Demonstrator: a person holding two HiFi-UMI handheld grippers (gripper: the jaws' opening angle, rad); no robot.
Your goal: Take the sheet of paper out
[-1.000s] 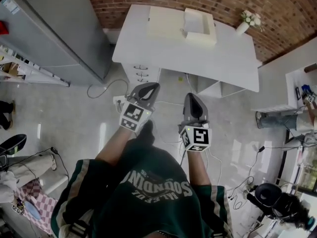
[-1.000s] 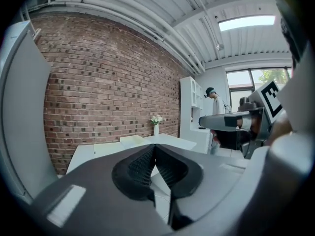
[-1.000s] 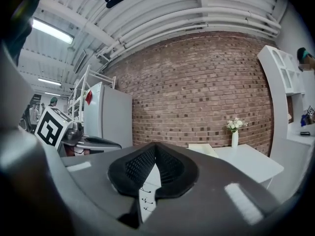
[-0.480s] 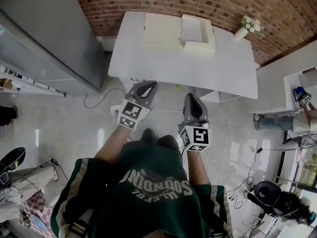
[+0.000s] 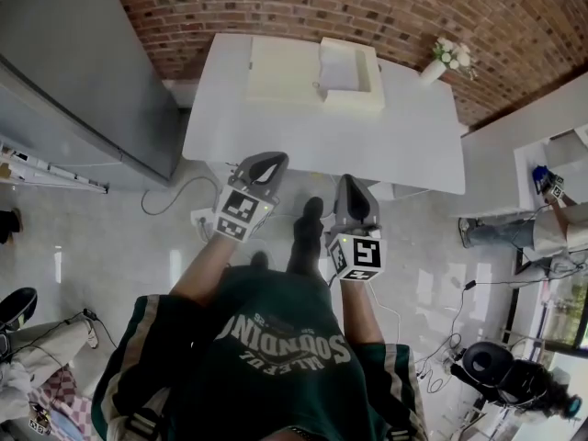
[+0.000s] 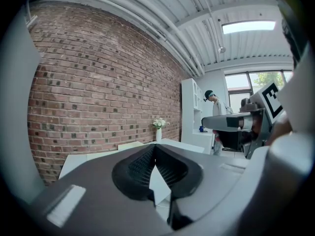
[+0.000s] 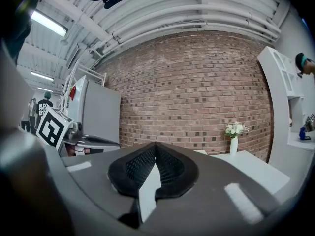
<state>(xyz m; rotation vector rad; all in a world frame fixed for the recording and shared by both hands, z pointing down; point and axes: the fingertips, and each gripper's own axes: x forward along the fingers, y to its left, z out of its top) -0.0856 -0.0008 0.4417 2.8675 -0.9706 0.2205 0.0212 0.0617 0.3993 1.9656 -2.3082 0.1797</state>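
Seen from above, a person (image 5: 276,356) faces a white table (image 5: 404,127) set against a brick wall (image 5: 276,3). The left claw (image 5: 266,162) and right claw (image 5: 355,184) are both pressed together and empty, well short of the table. At the table's far side sits an open cream box (image 5: 353,99). The whiter surface inside it is probably the sheet of paper (image 5: 338,70). Paper is light, limp and easily creased, so a gentle pinch on a free edge or corner looks best.
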